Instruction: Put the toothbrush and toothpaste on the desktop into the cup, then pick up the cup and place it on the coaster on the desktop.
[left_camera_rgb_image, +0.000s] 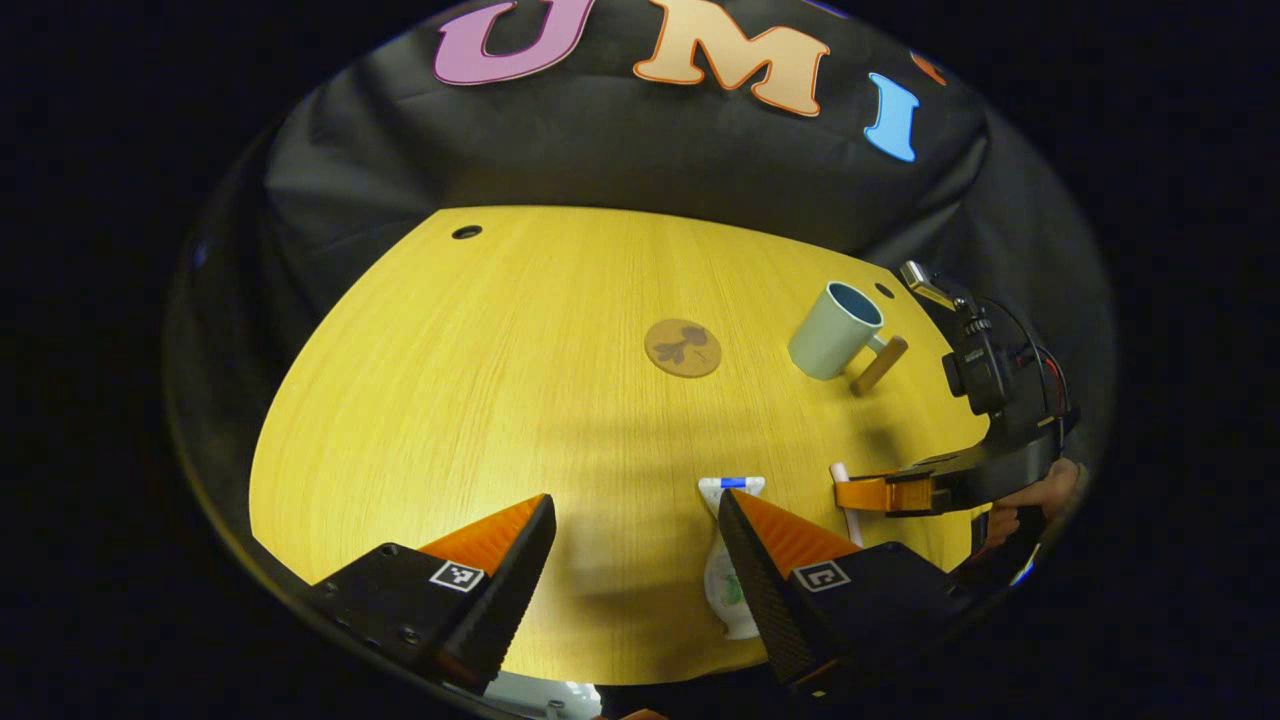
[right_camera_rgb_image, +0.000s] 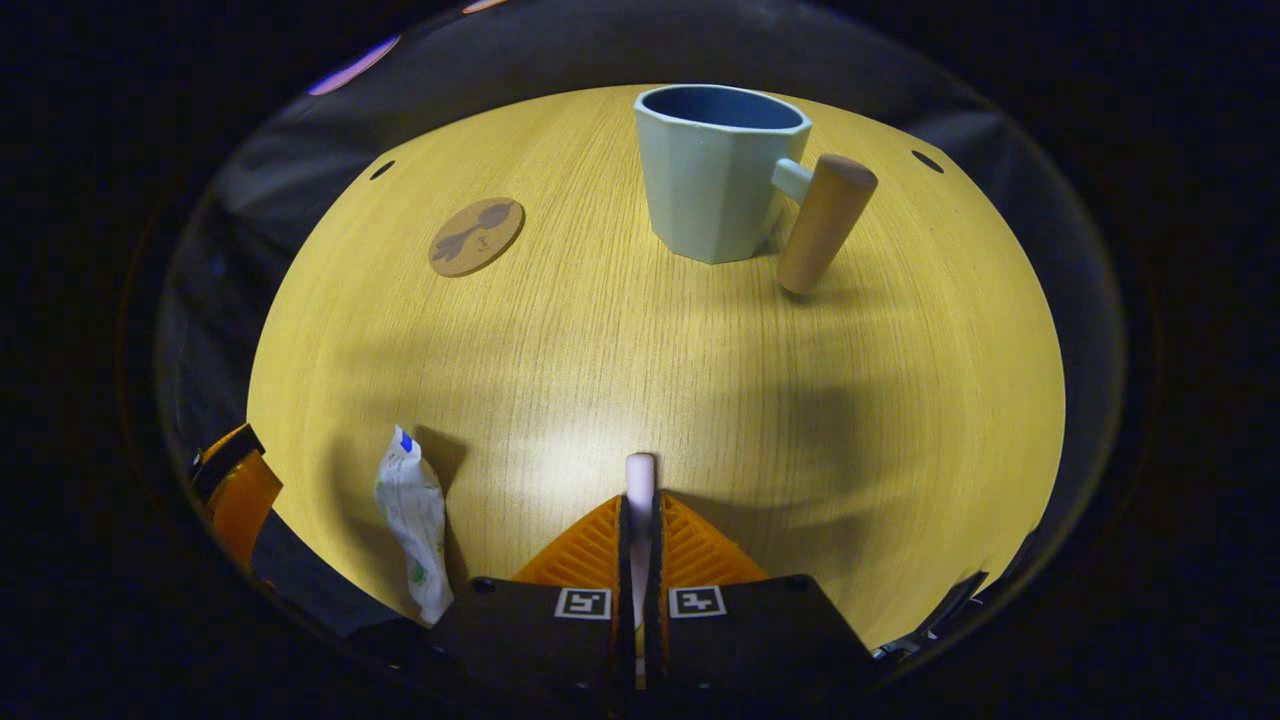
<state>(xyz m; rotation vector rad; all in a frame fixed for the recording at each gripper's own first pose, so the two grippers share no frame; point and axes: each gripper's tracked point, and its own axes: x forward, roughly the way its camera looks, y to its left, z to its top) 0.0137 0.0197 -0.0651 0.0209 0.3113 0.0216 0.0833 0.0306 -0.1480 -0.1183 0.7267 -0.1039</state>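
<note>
In the right gripper view the right gripper (right_camera_rgb_image: 640, 520) is clenched on the toothbrush (right_camera_rgb_image: 640, 475) at bottom centre, with the toothpaste (right_camera_rgb_image: 415, 520) lying on the table (right_camera_rgb_image: 620, 360) at lower left. The cup (right_camera_rgb_image: 715, 175) stands at top centre and the coaster (right_camera_rgb_image: 477, 236) at upper left. In the left gripper view the left gripper (left_camera_rgb_image: 635, 540) is released at the bottom of the frame, its fingers spread beside the toothpaste (left_camera_rgb_image: 722, 585).
</note>
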